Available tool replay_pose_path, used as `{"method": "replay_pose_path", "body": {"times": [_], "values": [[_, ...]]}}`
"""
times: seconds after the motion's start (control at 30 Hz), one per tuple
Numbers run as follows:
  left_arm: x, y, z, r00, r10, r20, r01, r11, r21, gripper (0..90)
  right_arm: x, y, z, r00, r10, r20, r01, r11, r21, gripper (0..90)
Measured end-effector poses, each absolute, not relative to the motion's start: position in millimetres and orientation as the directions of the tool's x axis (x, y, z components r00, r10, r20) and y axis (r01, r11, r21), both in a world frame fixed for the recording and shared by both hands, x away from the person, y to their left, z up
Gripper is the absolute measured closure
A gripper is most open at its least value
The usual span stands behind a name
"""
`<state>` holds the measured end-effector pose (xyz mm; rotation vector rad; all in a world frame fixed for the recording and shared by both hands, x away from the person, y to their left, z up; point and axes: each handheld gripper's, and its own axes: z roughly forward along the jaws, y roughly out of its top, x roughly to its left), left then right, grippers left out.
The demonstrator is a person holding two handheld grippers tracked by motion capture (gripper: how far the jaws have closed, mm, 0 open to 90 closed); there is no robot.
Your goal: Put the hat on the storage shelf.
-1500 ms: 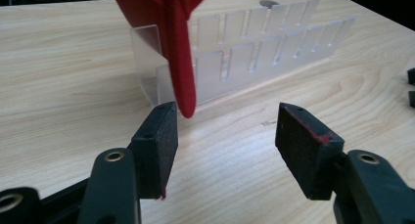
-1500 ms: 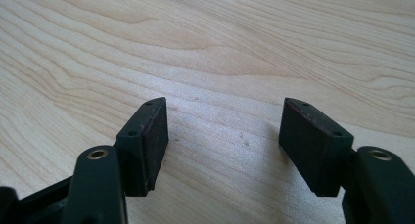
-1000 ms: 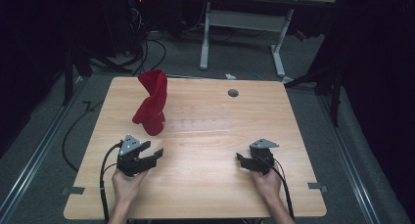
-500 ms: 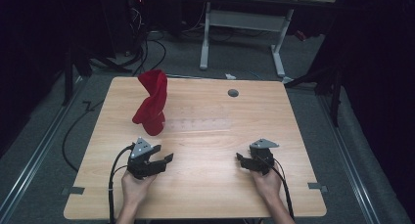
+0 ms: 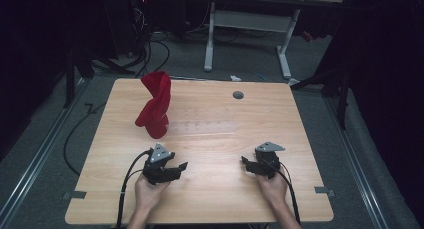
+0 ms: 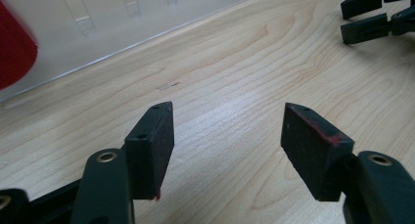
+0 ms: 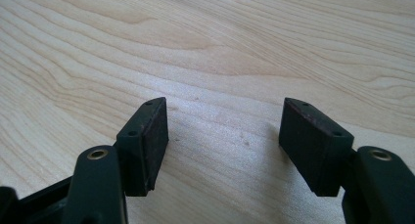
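A red cloth [image 5: 155, 106] stands bunched and twisted upright at the back left of the wooden table [image 5: 225, 204]; its edge shows as a red blur [image 6: 14, 50] in the left gripper view. Beside it lies a clear plastic rack [image 5: 207, 123] with slots [image 6: 122, 23]. My left gripper [image 5: 179, 170] is low over the table in front of the cloth, apart from it, open with nothing between its jaws [image 6: 227, 131]. My right gripper [image 5: 246, 164] rests near the front right, also open and empty [image 7: 225, 131]. Its jaws appear in the left gripper view as well [image 6: 364, 18].
A grey round grommet [image 5: 238, 95] sits in the tabletop near the back edge. Cables trail from both grippers off the front edge. Behind the table stand a white desk frame [image 5: 250, 24] and floor cables; rails run along both sides.
My left gripper has slid to the right and a little toward the front edge, farther from the red cloth. The right gripper and the cloth have not moved.
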<state>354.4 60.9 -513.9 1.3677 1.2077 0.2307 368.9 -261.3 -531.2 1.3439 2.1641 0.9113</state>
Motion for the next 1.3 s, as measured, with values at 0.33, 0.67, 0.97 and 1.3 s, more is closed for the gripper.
{"method": "replay_pose_path", "body": {"times": [0.33, 0.67, 0.97, 1.3], "values": [[360.6, 55.4, -528.2, 0.408, 0.763, -0.502, 0.507, 0.268, 0.819, 36.9, 368.9, -261.3, -531.2, -0.436, 0.900, -0.019, 0.615, 0.313, 0.723, 35.6], [365.7, 53.5, -536.3, 0.383, 0.793, -0.475, 0.495, 0.258, 0.830, 36.9, 368.9, -261.2, -531.2, -0.436, 0.900, -0.019, 0.615, 0.313, 0.723, 35.6], [368.8, 48.6, -544.4, 0.359, 0.832, -0.423, 0.485, 0.221, 0.846, 36.0, 368.9, -261.2, -531.2, -0.436, 0.900, -0.018, 0.616, 0.313, 0.723, 35.6], [369.2, 46.4, -545.8, 0.362, 0.842, -0.401, 0.484, 0.197, 0.852, 30.4, 368.9, -261.2, -531.2, -0.436, 0.900, -0.019, 0.615, 0.313, 0.723, 35.5]]}}
